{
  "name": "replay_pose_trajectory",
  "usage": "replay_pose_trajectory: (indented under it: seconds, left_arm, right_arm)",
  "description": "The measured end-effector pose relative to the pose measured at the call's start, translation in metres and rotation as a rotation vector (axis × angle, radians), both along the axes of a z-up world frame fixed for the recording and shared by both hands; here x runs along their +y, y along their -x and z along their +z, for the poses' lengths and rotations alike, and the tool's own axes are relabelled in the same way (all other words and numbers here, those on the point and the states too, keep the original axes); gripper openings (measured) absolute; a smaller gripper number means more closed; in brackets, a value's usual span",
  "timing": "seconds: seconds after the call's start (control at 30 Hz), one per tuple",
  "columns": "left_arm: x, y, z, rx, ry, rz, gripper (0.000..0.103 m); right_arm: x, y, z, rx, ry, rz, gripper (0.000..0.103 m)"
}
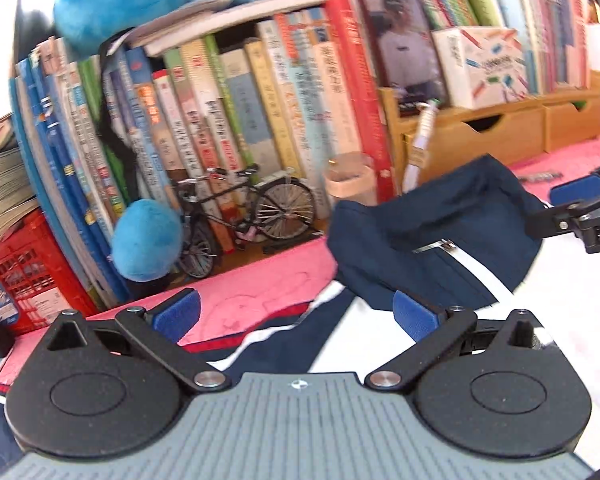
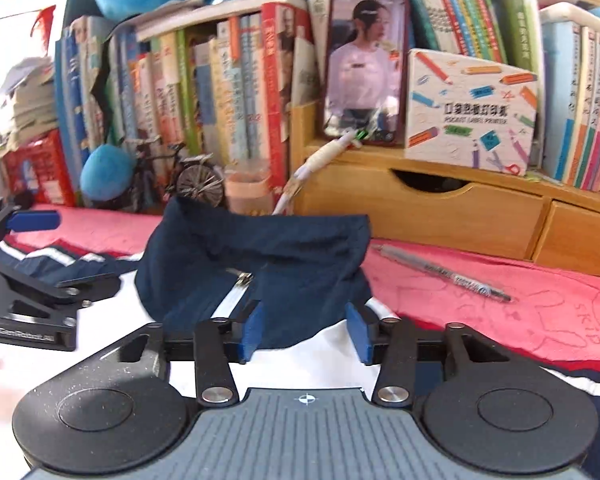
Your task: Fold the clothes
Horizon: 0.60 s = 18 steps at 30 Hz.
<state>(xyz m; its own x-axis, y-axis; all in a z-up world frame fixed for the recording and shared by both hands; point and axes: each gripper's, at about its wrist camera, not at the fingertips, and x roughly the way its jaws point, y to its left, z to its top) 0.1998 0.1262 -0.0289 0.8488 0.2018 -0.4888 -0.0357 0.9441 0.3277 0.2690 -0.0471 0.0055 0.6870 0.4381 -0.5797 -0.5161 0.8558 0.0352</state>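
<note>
A navy, white and red jacket [image 1: 420, 232] lies on a pink mat [image 1: 260, 292]. Its navy collar part [image 2: 260, 248] stands up in a hump with a zip below it. My right gripper [image 2: 305, 333] has its blue pads on either side of the hump's lower edge. The cloth spans the gap and does not look squeezed. In the left wrist view the right gripper [image 1: 560, 206] sits at the hump's right end. My left gripper [image 1: 296, 314] stands wide open over the jacket's striped part, holding nothing. It also shows at the left edge of the right wrist view [image 2: 56, 252].
Behind the mat stand rows of books, a model bicycle [image 1: 240, 216], a blue plush toy [image 1: 146, 244], a cup [image 1: 350, 180] and a red crate [image 1: 20, 280]. A wooden drawer unit [image 2: 440, 208] carries a phone [image 2: 366, 68]. A pen [image 2: 448, 274] lies on the mat to the right.
</note>
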Motion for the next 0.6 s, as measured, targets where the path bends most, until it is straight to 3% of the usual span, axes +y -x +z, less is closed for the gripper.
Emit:
replay_pose_trajectory:
  seconds: [0.07, 0.2, 0.3, 0.37, 0.43, 0.6]
  left_arm:
    - [-0.005, -0.017, -0.009, 0.037, -0.036, 0.034, 0.103]
    - [0.014, -0.046, -0.013, 0.088, 0.026, 0.124, 0.103]
    - [0.024, -0.063, -0.015, 0.100, 0.057, 0.166, 0.103]
    - [0.022, -0.066, -0.016, 0.092, 0.025, 0.167, 0.103]
    - [0.019, -0.068, -0.017, 0.083, -0.011, 0.167, 0.103]
    - [0.029, -0.077, -0.016, 0.092, 0.045, 0.180, 0.103]
  right_arm:
    - [0.007, 0.001, -0.004, 0.038, 0.017, 0.014, 0.020]
    - [0.014, -0.022, -0.013, 0.075, 0.007, -0.022, 0.000]
    - [0.018, -0.032, -0.020, 0.057, 0.019, -0.010, 0.000]
    - [0.018, -0.035, -0.023, 0.040, 0.017, -0.007, 0.000]
    - [0.013, -0.041, -0.025, 0.062, -0.030, -0.018, 0.000]
    - [-0.008, -0.056, -0.027, 0.162, -0.202, -0.044, 0.000]
